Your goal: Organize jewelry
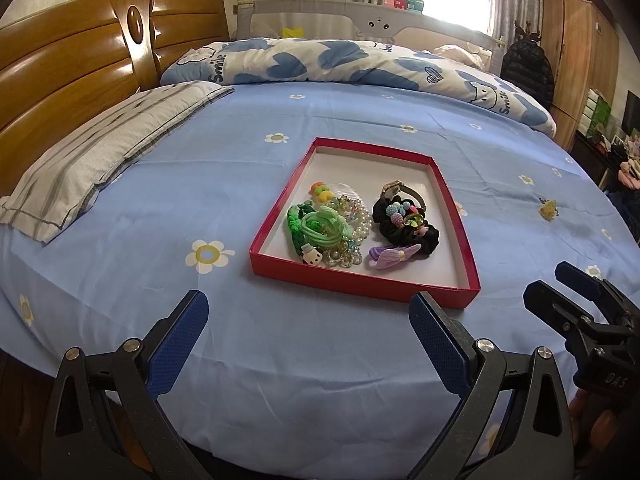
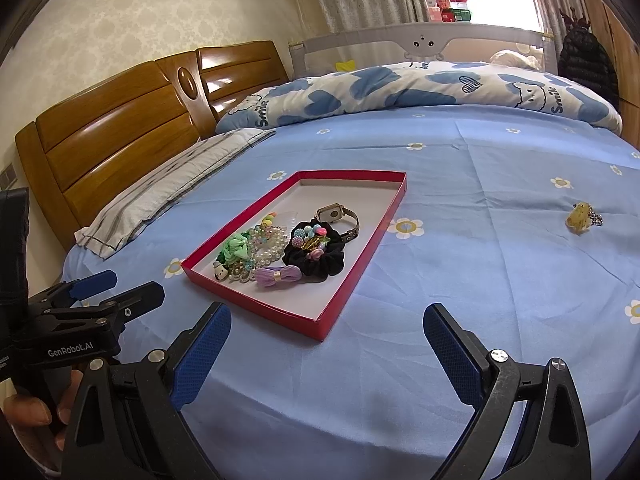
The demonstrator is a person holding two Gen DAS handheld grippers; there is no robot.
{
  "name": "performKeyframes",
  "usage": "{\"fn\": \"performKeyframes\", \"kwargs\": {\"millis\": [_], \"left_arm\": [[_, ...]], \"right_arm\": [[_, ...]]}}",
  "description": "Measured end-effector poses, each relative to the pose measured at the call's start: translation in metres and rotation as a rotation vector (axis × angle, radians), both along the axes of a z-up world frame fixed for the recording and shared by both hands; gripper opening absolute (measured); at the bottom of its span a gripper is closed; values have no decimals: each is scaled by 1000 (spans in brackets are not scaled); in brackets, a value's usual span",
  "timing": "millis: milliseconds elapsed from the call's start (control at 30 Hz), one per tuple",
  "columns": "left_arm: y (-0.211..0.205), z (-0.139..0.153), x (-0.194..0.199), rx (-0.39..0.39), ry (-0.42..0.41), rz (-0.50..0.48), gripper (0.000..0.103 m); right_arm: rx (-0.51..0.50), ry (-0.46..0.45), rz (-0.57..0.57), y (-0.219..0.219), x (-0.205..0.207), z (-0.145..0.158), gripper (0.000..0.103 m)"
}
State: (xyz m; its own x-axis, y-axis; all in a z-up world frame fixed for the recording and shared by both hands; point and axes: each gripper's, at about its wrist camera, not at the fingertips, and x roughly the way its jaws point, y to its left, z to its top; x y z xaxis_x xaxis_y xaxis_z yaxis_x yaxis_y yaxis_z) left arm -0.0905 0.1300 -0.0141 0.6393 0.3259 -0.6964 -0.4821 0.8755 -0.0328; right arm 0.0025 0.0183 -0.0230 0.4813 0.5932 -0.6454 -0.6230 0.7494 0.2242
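A red tray (image 1: 456,208) (image 2: 360,268) lies on the blue flowered bed sheet. It holds green hair ties (image 1: 320,226), pearl bracelets (image 1: 358,224), a black scrunchie (image 1: 408,228) (image 2: 316,258), a purple bow (image 1: 394,256) (image 2: 278,275) and a watch (image 1: 402,192) (image 2: 338,216). A yellow ring (image 1: 549,209) (image 2: 582,218) lies alone on the sheet, right of the tray. My left gripper (image 1: 308,320) is open and empty, just in front of the tray. My right gripper (image 2: 326,338) is open and empty, near the tray's front right corner.
A striped pillow (image 1: 100,160) lies at the left by the wooden headboard (image 1: 68,76). A rolled blue-and-white quilt (image 1: 340,62) runs along the far side of the bed. A wardrobe (image 1: 576,52) stands at the right.
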Motion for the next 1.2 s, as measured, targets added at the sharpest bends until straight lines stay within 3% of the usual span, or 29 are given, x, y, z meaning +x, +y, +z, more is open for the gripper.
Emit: {"fn": "performKeyframes", "kwargs": {"millis": [1200], "left_arm": [[-1, 0, -1, 15, 2, 0, 101]], "right_arm": [[0, -1, 1, 1, -1, 1, 98]]}}
